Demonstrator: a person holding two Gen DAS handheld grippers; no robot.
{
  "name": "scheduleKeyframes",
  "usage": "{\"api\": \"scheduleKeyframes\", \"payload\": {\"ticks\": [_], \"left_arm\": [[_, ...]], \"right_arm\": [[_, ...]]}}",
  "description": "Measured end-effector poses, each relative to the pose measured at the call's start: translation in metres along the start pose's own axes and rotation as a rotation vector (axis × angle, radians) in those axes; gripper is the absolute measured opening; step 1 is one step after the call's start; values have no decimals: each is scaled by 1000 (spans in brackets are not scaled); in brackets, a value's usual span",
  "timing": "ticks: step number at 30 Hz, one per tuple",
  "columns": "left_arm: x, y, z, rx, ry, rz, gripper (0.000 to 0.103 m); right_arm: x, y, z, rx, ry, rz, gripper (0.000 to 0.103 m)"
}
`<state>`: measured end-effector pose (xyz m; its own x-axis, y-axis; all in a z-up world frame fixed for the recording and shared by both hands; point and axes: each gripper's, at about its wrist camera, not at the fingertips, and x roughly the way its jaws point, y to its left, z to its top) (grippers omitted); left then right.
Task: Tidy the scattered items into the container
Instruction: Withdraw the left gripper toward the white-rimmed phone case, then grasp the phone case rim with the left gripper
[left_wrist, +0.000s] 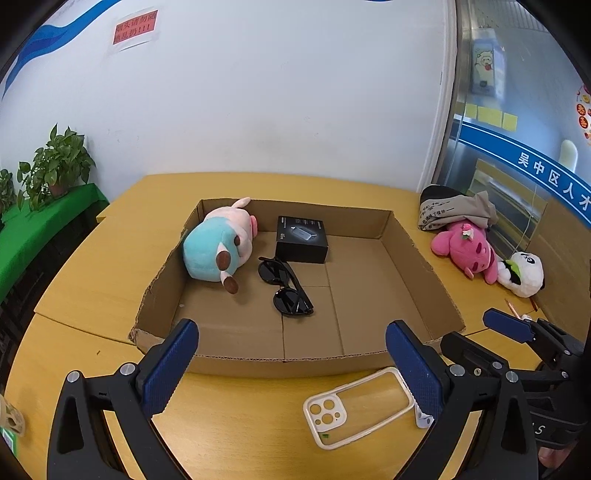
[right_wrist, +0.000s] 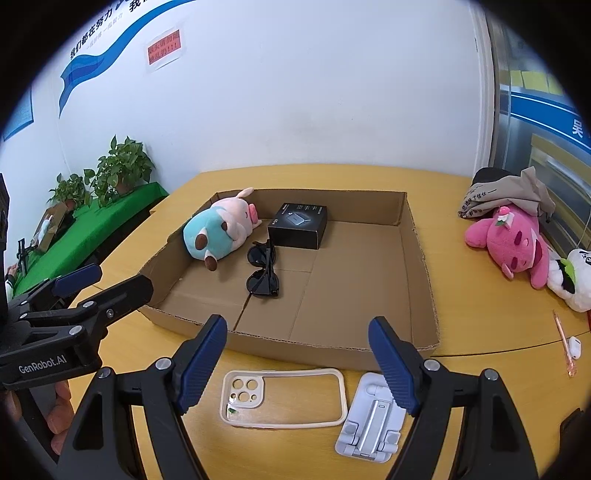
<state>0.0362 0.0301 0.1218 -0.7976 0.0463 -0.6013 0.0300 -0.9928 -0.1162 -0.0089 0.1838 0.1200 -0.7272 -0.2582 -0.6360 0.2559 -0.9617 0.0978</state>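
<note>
A shallow cardboard box (left_wrist: 417, 258) (right_wrist: 417, 258) lies on the yellow table and holds a blue-and-pink plush (left_wrist: 218, 245) (right_wrist: 218, 229), a black carton (left_wrist: 302, 239) (right_wrist: 298, 225) and black sunglasses (left_wrist: 286, 286) (right_wrist: 263, 273). In front of the box lie a clear phone case (left_wrist: 358, 406) (right_wrist: 284, 397) and a white phone stand (right_wrist: 371, 419). My left gripper (left_wrist: 291, 365) hovers open over the box's near wall, nothing between its fingers. My right gripper (right_wrist: 297, 363) is open above the case and stand, empty. Each gripper shows at the edge of the other's view.
At the right of the table lie a pink plush (left_wrist: 467, 247) (right_wrist: 511, 240), a white panda plush (left_wrist: 522, 273) (right_wrist: 570, 280), a grey cap (left_wrist: 454, 210) (right_wrist: 506, 192), a pen (right_wrist: 563, 343) and a small white thing (right_wrist: 574, 347). Potted plants (right_wrist: 122, 166) stand on a green shelf at the left.
</note>
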Motion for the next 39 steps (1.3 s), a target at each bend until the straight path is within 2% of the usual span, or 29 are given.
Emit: {"api": "scheduleKeyframes", "payload": {"ticks": [9,17,22,27,32,35,37,39], "left_arm": [[10,1,-3,-5,24,-18,103],[23,7,-15,-9,70,-19,103],[46,20,-37,-41,148,-25,103],[76,30,-70,-101,282,-53,102],[98,24,-90,-130,377,-97,98],[109,19,-98,-145,423,-121,93],[117,16,-102,-161,459,-132,85],[118,11,-104,-140,446,-119,82]], "right_arm": [[9,-6,-3,7,23,-5,79],[19,-33,-15,52,66,-23,79],[33,-70,-36,134,135,-47,79],[48,-94,-57,176,205,-53,79],[62,-89,-73,149,276,-38,79],[69,-80,-78,131,300,-27,79],[70,-70,-77,98,303,-12,79],[71,-59,-76,56,304,3,79]]}}
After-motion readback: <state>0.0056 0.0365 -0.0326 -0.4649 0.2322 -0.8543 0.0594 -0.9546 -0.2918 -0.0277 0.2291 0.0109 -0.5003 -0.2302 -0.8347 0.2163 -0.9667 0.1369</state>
